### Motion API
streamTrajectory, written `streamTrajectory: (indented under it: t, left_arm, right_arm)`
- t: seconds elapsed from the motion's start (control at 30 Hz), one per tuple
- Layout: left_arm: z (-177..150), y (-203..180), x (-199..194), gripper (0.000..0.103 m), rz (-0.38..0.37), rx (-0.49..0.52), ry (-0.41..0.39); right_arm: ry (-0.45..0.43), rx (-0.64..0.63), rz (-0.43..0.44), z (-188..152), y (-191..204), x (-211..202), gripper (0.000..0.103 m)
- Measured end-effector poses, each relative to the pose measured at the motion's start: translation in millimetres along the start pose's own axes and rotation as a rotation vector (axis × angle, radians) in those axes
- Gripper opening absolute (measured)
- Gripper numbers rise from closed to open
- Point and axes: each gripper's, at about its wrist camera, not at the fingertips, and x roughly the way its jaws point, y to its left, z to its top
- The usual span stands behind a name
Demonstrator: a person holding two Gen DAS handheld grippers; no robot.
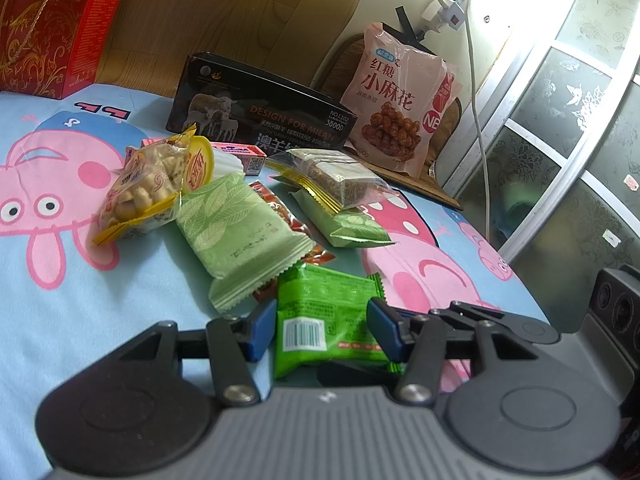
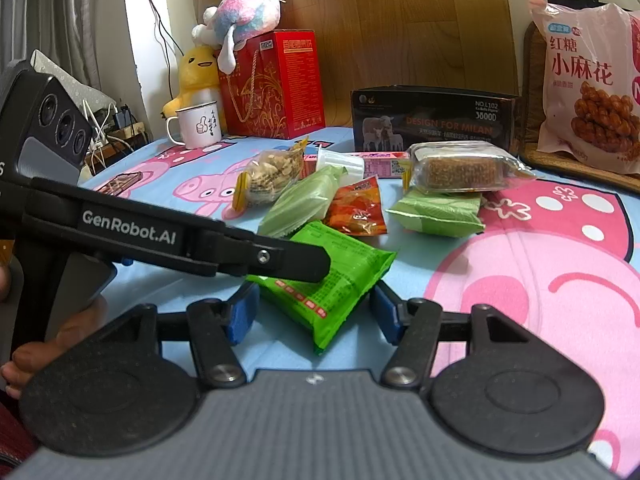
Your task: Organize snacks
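Observation:
A bright green snack packet (image 1: 324, 312) hangs just above the pig-print sheet (image 1: 80, 300), with the blue pads of my left gripper (image 1: 324, 330) shut on its two long sides. In the right wrist view the same packet (image 2: 336, 280) lies slantwise between the pads of my right gripper (image 2: 314, 314). That gripper is open, its tips close to the packet's edges without squeezing it. The left gripper's black finger arm (image 2: 280, 258) crosses over the packet from the left. A pile of other snacks (image 1: 240, 232) lies just beyond.
The pile holds two pale green leaf packets (image 2: 436, 210), a biscuit bag (image 1: 140, 192), a clear bar packet (image 1: 332, 176) and a red packet (image 2: 356, 212). Behind stand a black box (image 1: 260, 116), a pink bag (image 1: 400, 112), a red gift box (image 2: 276, 84) and a mug (image 2: 198, 124).

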Motion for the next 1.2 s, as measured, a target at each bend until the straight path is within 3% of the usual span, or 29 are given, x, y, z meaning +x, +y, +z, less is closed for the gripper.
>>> streamTrajectory:
  t: [1.2]
  left_arm:
    - [-0.1, -0.3, -0.2, 0.048, 0.000, 0.000, 0.000]
  right_arm:
    - [-0.002, -0.014, -0.011, -0.1, 1.7, -0.6, 0.063]
